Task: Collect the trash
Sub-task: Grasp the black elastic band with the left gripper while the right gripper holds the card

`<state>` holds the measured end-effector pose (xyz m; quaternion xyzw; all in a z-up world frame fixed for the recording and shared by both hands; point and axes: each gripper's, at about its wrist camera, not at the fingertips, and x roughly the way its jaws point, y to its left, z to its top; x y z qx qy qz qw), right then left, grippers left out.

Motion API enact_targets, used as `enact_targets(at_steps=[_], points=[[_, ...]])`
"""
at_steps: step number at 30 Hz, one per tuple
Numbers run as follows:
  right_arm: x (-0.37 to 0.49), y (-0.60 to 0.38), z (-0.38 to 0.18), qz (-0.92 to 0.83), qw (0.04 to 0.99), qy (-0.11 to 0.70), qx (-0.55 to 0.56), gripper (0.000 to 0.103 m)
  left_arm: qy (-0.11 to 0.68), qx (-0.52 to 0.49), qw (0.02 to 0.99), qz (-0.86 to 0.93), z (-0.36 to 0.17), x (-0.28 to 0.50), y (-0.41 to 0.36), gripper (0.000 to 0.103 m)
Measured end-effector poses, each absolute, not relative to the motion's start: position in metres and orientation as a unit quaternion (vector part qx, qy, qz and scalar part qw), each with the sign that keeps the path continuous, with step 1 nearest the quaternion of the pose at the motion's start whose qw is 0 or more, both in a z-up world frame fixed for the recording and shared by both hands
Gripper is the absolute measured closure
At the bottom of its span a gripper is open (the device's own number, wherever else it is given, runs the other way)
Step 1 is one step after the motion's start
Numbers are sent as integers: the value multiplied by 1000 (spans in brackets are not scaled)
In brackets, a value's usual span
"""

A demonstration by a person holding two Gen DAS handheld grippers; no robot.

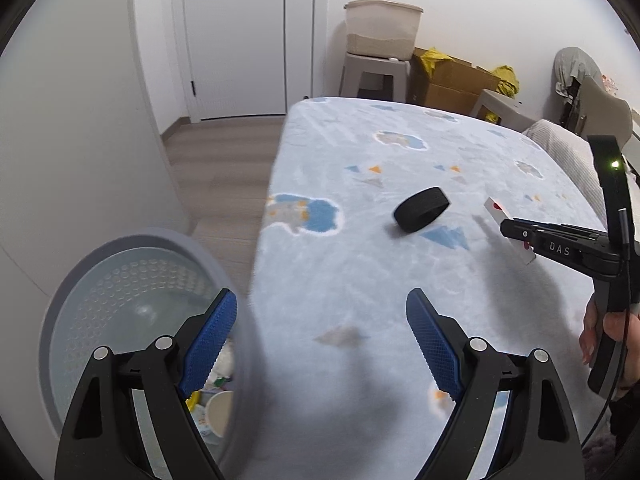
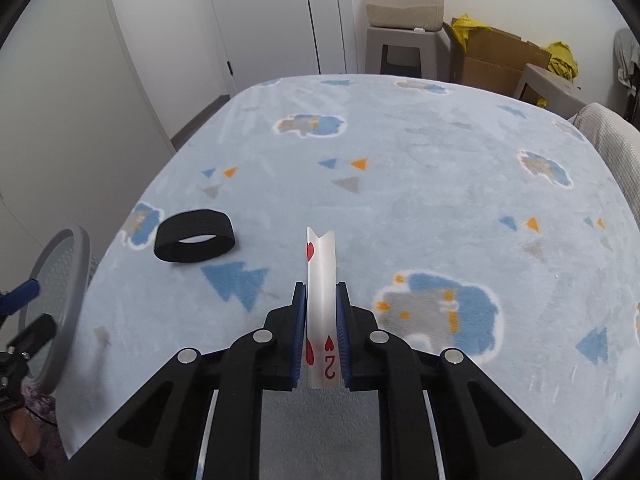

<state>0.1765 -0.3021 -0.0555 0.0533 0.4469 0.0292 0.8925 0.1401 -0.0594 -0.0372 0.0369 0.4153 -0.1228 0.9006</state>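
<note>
My right gripper (image 2: pixel 321 288) is shut on a playing card (image 2: pixel 322 272), a two of hearts, bent between the pads and held above the pale blue patterned blanket (image 2: pixel 400 152). The card (image 1: pixel 497 211) and right gripper (image 1: pixel 505 227) also show at the right of the left wrist view. A black strap ring (image 2: pixel 195 241) lies on the blanket to the left of the card; it also shows in the left wrist view (image 1: pixel 421 210). My left gripper (image 1: pixel 321 306) is open and empty, at the rim of a grey trash bin (image 1: pixel 132 240) with cups and wrappers inside.
The bin (image 2: pixel 76 264) stands off the blanket's left edge, over wood floor (image 1: pixel 224 160). Beyond the far edge are a grey stool with a storage tub (image 1: pixel 382 28), cardboard boxes (image 1: pixel 448 80) and a white door (image 1: pixel 240 40). A quilted cushion (image 2: pixel 608 136) lies far right.
</note>
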Motion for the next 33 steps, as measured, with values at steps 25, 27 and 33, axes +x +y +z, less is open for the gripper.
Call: enact_targets(at_steps=[25,27,33], points=[[166,-333,-20,50,901,413,121,88,446,24,887,-118,-68,241,-170,20],[166,-334,-21,50,901,414,123,88,450,21,885,-116,-73,243,-172,21],[167,-336,-22,51,900,415,124,88,457,14,881,-125,-79,244,-175,60]])
